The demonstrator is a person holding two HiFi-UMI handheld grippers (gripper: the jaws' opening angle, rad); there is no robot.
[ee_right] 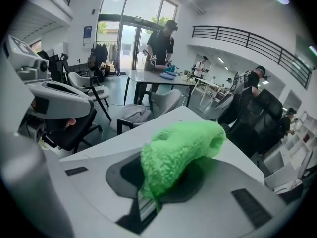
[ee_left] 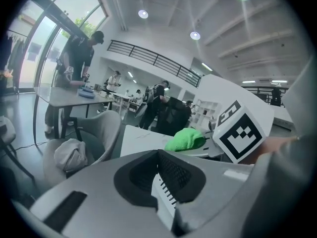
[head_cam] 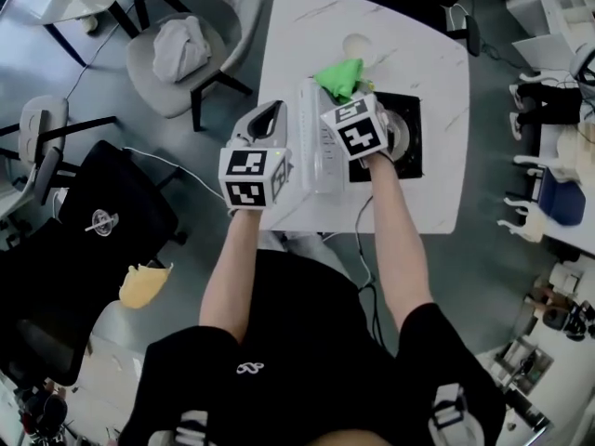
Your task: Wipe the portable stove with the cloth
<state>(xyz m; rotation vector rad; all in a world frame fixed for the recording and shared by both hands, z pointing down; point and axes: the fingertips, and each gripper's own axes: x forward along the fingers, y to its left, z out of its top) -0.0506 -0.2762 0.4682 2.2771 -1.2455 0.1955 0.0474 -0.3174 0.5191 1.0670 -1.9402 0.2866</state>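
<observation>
With right tool [ee_right: 151,195] clamped on fluffy green cloth [ee_right: 178,150] and left tool [ee_left: 166,192] closed empty, press flat onto black square portable stove [head_cam: 414,156], sweeping far to near.

White desk [head_cam: 297,26], marble-veined top.
A black portable stove [head_cam: 410,119] sits on its right half, toward the near edge.

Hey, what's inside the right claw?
The green cloth, bunched up and pinched in the right claw. It covers the claw's tips, so how deep the grip goes can't be seen.
</observation>
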